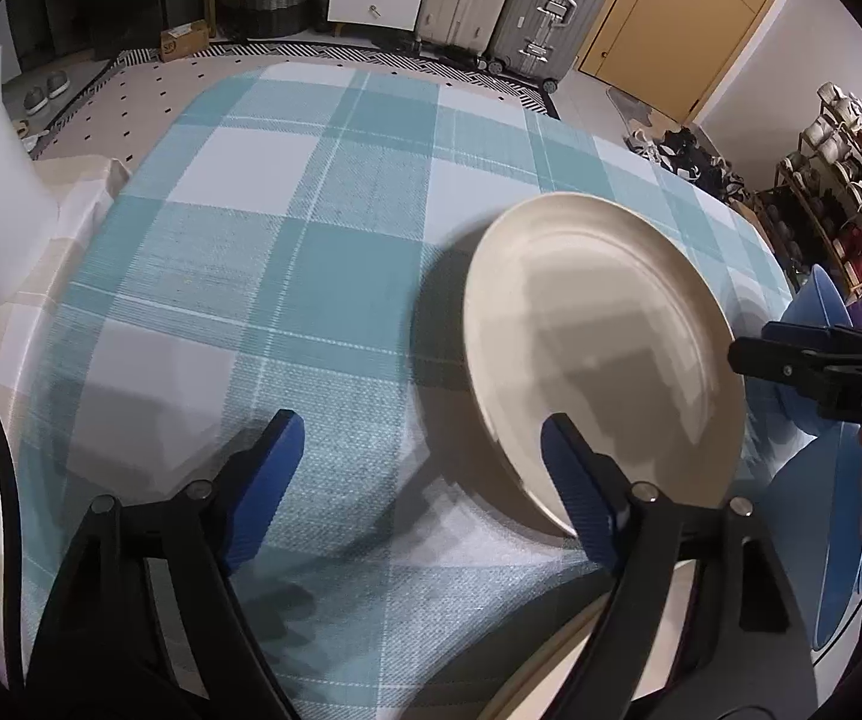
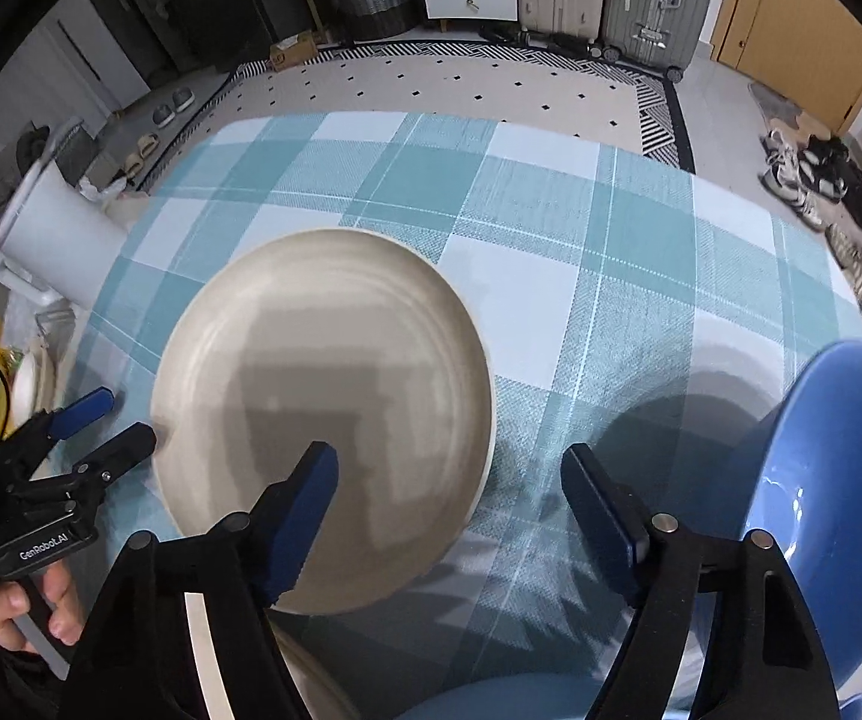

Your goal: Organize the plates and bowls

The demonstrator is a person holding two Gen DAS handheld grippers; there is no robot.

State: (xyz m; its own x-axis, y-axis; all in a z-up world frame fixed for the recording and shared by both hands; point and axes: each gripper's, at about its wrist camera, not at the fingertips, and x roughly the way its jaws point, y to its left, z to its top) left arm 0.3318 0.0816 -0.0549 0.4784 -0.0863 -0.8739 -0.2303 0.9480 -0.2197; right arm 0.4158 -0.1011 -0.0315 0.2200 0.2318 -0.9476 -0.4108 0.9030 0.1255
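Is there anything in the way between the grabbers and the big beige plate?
Nothing visible. The plate lies bare on the checked cloth. The left gripper is open at its left edge and the right gripper is open over its right edge. The blue bowl sits off to the right, clear of both.

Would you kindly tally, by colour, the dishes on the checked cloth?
Cream: 2, the full cream plate and a second cream plate, cut off at the near edge.
Blue: 2, the blue bowl and a blue dish, only partly in view.
Total: 4
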